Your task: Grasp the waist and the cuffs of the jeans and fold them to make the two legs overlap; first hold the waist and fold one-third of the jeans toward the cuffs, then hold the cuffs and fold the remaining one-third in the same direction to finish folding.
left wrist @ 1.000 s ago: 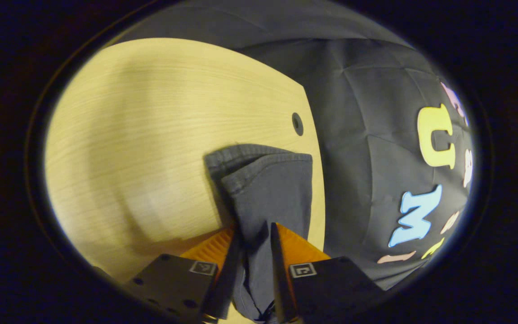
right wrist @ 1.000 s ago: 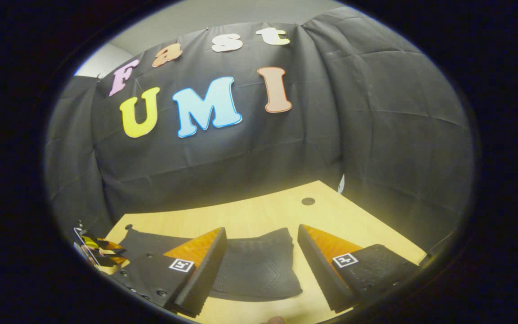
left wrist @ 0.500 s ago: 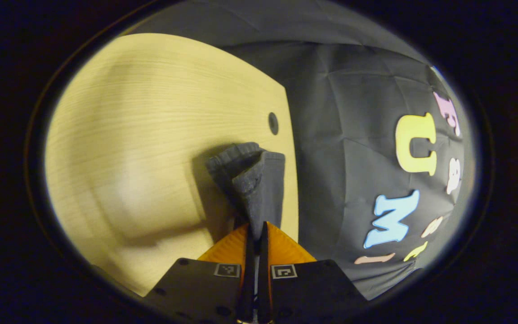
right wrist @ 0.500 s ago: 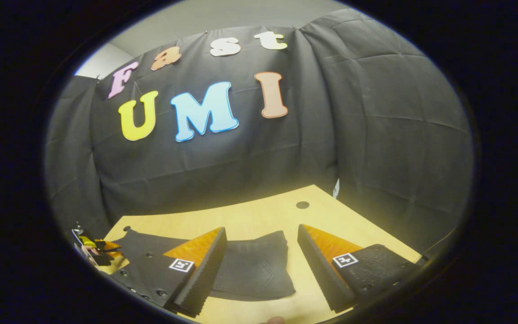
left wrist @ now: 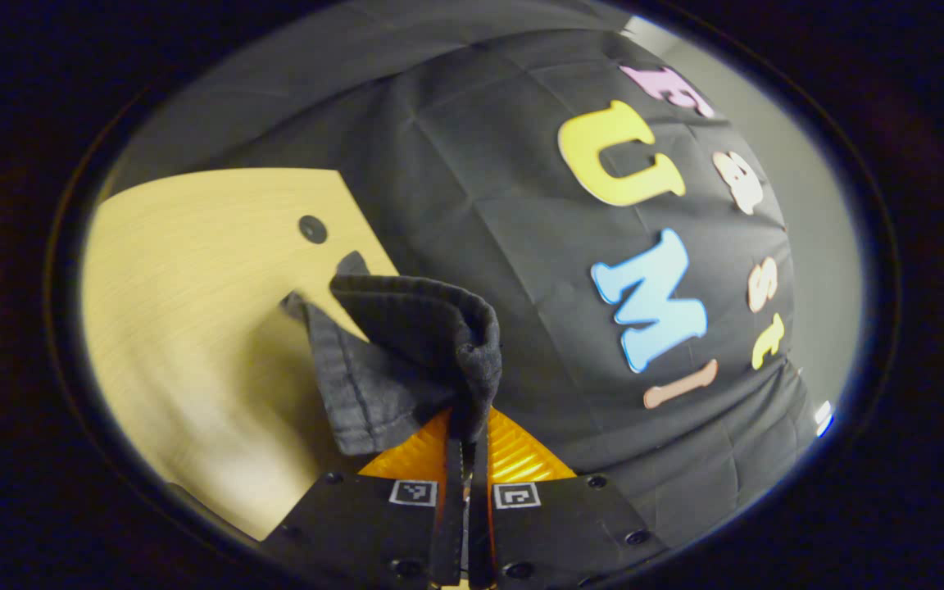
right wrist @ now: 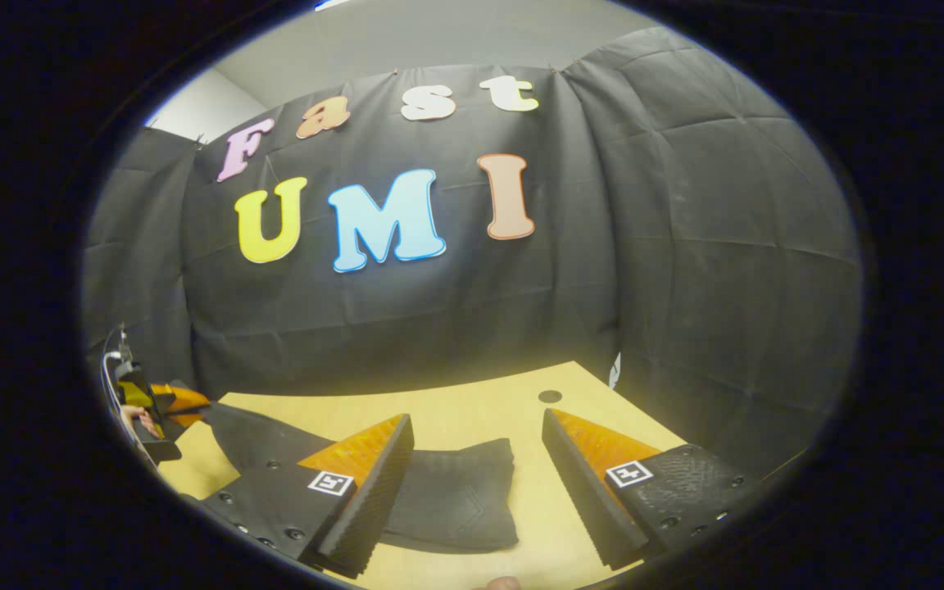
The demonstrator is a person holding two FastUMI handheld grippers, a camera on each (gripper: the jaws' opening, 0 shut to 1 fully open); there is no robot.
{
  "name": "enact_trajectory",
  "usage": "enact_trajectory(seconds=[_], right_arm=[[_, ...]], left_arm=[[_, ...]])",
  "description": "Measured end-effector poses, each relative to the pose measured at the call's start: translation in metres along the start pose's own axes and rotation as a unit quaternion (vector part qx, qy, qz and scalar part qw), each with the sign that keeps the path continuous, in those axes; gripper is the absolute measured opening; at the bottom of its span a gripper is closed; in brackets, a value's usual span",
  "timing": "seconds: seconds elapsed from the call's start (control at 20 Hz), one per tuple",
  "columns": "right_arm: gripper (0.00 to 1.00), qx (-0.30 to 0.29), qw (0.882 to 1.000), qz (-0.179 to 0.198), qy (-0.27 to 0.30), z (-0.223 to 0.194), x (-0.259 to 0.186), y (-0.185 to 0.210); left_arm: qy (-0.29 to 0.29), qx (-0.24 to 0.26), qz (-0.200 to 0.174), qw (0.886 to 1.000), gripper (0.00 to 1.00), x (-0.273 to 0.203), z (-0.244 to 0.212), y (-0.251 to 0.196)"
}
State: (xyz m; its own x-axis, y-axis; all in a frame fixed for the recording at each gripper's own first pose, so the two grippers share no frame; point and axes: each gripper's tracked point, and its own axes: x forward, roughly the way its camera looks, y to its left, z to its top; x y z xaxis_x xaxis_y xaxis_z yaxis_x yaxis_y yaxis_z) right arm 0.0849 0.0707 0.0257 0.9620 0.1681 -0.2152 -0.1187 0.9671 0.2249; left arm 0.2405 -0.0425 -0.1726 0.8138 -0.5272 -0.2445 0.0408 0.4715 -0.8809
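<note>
In the left gripper view, the dark grey jeans' cuffs (left wrist: 406, 344) hang raised off the light wooden table (left wrist: 193, 270), folded over themselves. My left gripper (left wrist: 465, 447) is shut on that cloth, both fingers pressed together on it. In the right gripper view, the waist end of the jeans (right wrist: 456, 500) lies flat on the table (right wrist: 472, 401). My right gripper (right wrist: 476, 483) hovers over it, open, with the cloth showing between its spread fingers and not touched. The left gripper (right wrist: 152, 401) shows far off at the left edge, holding up the other end of the jeans.
Black cloth walls (right wrist: 685, 246) close off the table at the back and right. A round dark hole (right wrist: 550, 397) sits near the table's far right corner, and another hole (left wrist: 312, 229) near the corner by the cuffs. A fingertip (right wrist: 498, 583) peeks at the bottom edge.
My left gripper closed on the cuffs, then lifted and turned, raising the cloth off the table. The right gripper stayed open over the waist, shifting only slightly.
</note>
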Motion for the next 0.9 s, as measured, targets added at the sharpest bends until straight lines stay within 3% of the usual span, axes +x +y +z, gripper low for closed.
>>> enact_trajectory(seconds=[0.1,0.15,0.2,0.5,0.8,0.9], right_arm=[[0.95,-0.011,1.000,0.005,-0.005,0.003,-0.003,-0.005],[1.00,-0.018,1.000,0.009,-0.008,0.003,-0.005,-0.009],[0.95,-0.024,1.000,0.011,-0.011,0.006,-0.006,-0.011],[0.95,-0.027,0.999,0.028,-0.017,0.008,-0.015,-0.031],[0.95,-0.023,0.999,0.043,0.003,-0.007,-0.020,-0.056],[0.95,-0.022,0.999,0.048,0.007,-0.010,-0.022,-0.064]], left_arm=[[0.011,0.054,-0.019,0.998,0.11,0.008,-0.023,-0.048],[0.016,0.083,-0.026,0.996,0.11,0.010,-0.039,-0.067],[0.023,0.111,-0.033,0.993,0.11,0.010,-0.056,-0.085],[0.103,0.220,-0.066,0.968,0.11,0.037,-0.202,-0.167],[0.196,0.350,-0.051,0.915,0.11,0.054,-0.378,-0.168],[0.207,0.386,-0.036,0.898,0.11,0.059,-0.416,-0.157]])
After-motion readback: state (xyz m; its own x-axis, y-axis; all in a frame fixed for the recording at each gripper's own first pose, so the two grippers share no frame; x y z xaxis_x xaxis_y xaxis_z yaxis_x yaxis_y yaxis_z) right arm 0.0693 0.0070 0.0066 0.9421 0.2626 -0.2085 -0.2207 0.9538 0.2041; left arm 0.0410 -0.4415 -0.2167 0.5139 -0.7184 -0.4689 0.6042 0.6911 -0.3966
